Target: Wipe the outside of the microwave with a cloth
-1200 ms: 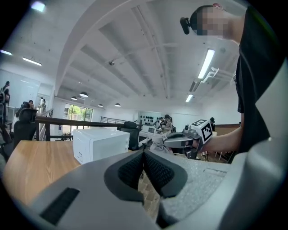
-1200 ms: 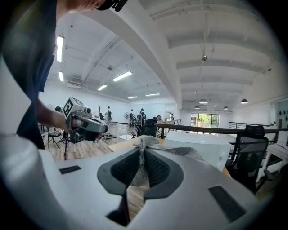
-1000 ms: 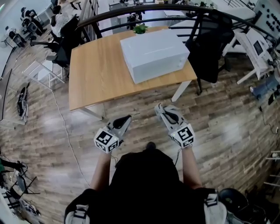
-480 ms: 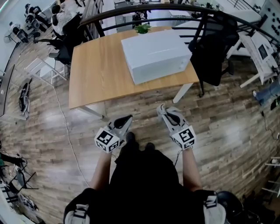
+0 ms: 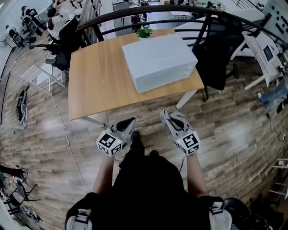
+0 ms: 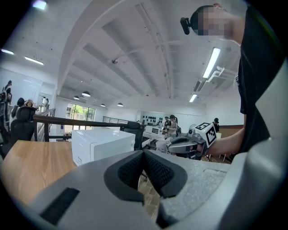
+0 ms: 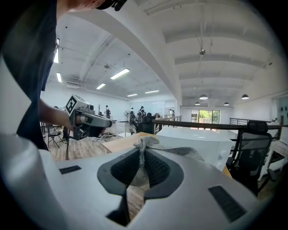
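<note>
A white microwave [image 5: 158,61] stands on the right half of a wooden table [image 5: 99,76]; it also shows in the left gripper view [image 6: 102,143] and the right gripper view [image 7: 198,141]. My right gripper [image 5: 167,114] is shut on a grey cloth [image 7: 143,155] that drapes over its jaw. It hangs over the floor, short of the table's front edge. My left gripper [image 5: 130,122] is shut with nothing in it, level with the right one [image 6: 191,143].
A black office chair [image 5: 216,49] stands right of the table, a curved black railing [image 5: 148,10] behind it. A small green plant [image 5: 144,31] sits at the table's far edge. People sit at the far left [image 5: 58,13]. A cable [image 5: 63,134] lies on the wooden floor.
The view has crept a little closer to the table. One foot has stepped forward between the grippers. Both grippers keep their pose.
</note>
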`<state>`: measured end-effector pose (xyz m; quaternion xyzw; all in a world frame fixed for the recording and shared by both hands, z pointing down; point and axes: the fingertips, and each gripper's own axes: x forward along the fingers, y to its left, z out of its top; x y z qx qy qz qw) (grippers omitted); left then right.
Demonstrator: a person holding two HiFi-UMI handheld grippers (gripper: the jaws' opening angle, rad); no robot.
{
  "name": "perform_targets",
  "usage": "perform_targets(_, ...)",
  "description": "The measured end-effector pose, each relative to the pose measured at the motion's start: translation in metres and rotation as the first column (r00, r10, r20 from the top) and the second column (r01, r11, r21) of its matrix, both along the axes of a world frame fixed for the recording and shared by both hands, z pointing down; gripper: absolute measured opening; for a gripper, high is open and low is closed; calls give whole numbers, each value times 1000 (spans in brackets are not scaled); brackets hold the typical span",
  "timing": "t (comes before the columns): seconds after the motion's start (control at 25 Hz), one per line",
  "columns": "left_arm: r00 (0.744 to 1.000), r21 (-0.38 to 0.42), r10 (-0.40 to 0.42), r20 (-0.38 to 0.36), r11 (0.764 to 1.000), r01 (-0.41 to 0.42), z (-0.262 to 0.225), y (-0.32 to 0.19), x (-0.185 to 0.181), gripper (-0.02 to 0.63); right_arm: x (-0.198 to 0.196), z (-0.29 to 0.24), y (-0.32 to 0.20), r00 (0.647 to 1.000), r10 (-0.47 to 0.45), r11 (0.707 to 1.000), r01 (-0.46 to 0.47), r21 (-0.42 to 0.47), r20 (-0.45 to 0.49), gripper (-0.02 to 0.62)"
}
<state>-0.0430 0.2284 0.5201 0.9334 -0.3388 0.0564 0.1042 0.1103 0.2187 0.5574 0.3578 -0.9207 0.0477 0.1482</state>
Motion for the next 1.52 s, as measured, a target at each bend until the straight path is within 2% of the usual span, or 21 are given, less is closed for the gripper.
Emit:
perform_targets(0.44,1000,-7,12,-6,1000,-12,2,-77,-41,3,-46,-1,-75,1000,2,1000,-2,0,-26,29)
perform_targets(0.88,998,5,60,-17,998,-60,3,-144,-71,3,-91,-1,-141,999,8,1000,-8,2,-41,30)
perform_targets(1.16,997,6,81,-16,997,-81,2,-173,-93,3,-122,-2,-176,999,2,1000,0,25,-44,31)
perform_targets(1.52,997,-4,78,-16,997,-78,12,-198,-129,3,-161,6,-206,998,19,1000,-19,9,-52,31)
